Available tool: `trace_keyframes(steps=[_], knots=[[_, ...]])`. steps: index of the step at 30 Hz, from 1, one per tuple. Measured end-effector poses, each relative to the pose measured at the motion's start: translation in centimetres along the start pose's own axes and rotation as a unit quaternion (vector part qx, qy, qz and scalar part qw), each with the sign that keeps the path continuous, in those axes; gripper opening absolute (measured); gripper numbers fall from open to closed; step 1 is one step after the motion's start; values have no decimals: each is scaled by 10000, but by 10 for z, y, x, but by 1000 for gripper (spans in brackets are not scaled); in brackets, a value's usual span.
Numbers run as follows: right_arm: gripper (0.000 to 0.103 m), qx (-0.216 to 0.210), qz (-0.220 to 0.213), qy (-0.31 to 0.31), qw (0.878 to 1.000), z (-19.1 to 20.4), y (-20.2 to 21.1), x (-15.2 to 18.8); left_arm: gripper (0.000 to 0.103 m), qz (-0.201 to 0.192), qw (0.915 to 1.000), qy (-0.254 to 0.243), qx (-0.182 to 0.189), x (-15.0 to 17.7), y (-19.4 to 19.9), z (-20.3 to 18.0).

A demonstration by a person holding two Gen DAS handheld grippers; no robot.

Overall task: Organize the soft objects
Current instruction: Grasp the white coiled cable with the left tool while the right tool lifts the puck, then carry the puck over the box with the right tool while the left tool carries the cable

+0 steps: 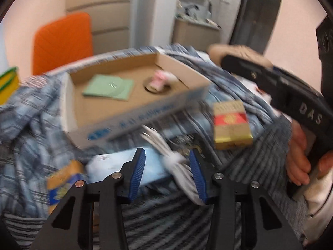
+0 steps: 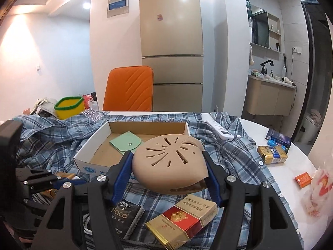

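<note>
A: While the right gripper (image 2: 169, 164) hangs over the blue plaid cloth (image 2: 233, 158), its blue-padded fingers (image 2: 122, 170) clamp both sides of a beige dome-shaped soft cover with leaf-shaped slits (image 2: 168, 162), lifted just in front of the shallow open cardboard box (image 2: 91, 145).

B: Box contents?

A: Mint-green flat pouch with a snap (image 2: 125, 143) on the box floor; the left view adds a small pink-white item (image 1: 160, 81), too blurred to name.

B: Left gripper (image 1: 167, 173)?

A: Jaws moderately apart, low over the cloth. A white cable (image 1: 177, 162) lies between the pads; contact unclear, blurred. Light-blue packet (image 1: 149, 170) just beside its left finger.

B: Other stuff?

A: Red-and-gold cigarette pack (image 2: 183, 216) on the cloth near the right gripper, dark "Face" sachet (image 2: 124, 216) beside it, orange chair (image 2: 130, 89) behind the table.
</note>
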State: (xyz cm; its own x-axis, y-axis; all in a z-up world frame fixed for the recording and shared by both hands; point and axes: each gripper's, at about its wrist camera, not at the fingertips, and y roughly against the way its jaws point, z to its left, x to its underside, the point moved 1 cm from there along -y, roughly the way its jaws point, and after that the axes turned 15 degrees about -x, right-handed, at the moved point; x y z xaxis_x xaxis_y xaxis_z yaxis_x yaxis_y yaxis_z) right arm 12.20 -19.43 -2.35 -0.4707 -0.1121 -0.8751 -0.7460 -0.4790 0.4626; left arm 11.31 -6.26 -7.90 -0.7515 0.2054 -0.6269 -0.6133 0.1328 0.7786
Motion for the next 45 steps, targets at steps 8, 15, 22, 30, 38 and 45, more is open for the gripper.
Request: trace_keyframes(steps=[8,15,22,30,38,45], knots=[[67,-18,39,45,10000,3,-3,4,30,164,9997,-149,-53,1,-8,-9],[67,-10,54,60,10000,4,-5,5,21,-24,9997,-92,-203,1,-4,-6],[67,-63,-148,84,9998,5,2,4,21,-1554,9833,85,-943,4,50,-1],[69,-175,-488,338,9981,17,15,4,21,-2891,9456,760,-1284,13,96,23],[71,-225,-582,449,9970,23,19,5,21,-3015,9389,747,-1485,13,99,23],[71,-149,-1006,506,9935,28,33,1,21,-3265,9256,982,-1641,12,110,26]])
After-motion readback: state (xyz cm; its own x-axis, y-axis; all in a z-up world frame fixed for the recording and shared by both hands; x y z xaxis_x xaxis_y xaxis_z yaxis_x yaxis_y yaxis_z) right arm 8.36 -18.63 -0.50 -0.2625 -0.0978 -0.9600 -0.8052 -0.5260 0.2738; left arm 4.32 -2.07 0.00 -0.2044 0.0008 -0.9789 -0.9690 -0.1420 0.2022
